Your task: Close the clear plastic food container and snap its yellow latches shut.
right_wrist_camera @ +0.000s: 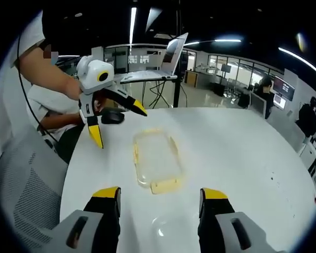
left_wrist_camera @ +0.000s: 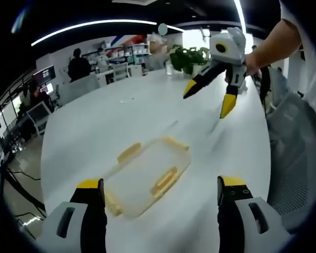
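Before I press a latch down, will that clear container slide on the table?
Probably: the container looks thin, empty and light, and the white table appears smooth. Its clear walls may flex under pressure. Flat and low, it seems unlikely to tip.

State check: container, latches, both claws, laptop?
clear plastic food container: lid on, flat on the white table, untouched
yellow latches: sticking outward, look unsnapped
left claw: open, held above table, holding nothing
right claw: open, held above table, holding nothing
laptop: open
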{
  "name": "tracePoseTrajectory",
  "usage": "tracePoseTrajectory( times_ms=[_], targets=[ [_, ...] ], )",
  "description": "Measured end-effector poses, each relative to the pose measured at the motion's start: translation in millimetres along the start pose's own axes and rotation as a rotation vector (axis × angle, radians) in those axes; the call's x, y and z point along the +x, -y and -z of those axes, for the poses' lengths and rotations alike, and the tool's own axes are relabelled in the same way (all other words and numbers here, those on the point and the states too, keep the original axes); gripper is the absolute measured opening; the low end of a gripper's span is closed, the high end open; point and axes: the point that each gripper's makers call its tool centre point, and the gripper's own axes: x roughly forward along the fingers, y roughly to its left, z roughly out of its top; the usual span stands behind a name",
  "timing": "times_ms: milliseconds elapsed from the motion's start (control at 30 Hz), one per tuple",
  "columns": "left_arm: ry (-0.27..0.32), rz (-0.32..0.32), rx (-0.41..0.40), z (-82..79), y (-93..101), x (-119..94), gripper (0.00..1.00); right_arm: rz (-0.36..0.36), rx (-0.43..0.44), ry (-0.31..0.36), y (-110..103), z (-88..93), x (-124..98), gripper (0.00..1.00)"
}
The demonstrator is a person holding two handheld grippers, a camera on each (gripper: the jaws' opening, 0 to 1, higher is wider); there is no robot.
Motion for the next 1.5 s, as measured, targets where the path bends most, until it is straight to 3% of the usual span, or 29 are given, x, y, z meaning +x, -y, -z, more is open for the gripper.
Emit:
tracePoseTrajectory(
  times_ms=[533, 1033, 1500],
  targets=[
    [-0.037, 0.041, 0.05, 10.3, -1.8, 3.3, 0.85, -0.022, -0.021, -0.018, 6.9, -2.3, 9.0, 0.58],
    [-0.034, 0.055, 0.054, 4.4, -24.5, 2.8, 0.82, -0.065, -0.046, -0.044, 3.9, -3.2, 22.4, 0.57],
    [-0.081, 0.089, 0.119, 13.7, -31.3, 5.4, 0.82, -0.084, -0.056, -0.068, 4.7, 1.3, 30.9, 0.57]
  ],
)
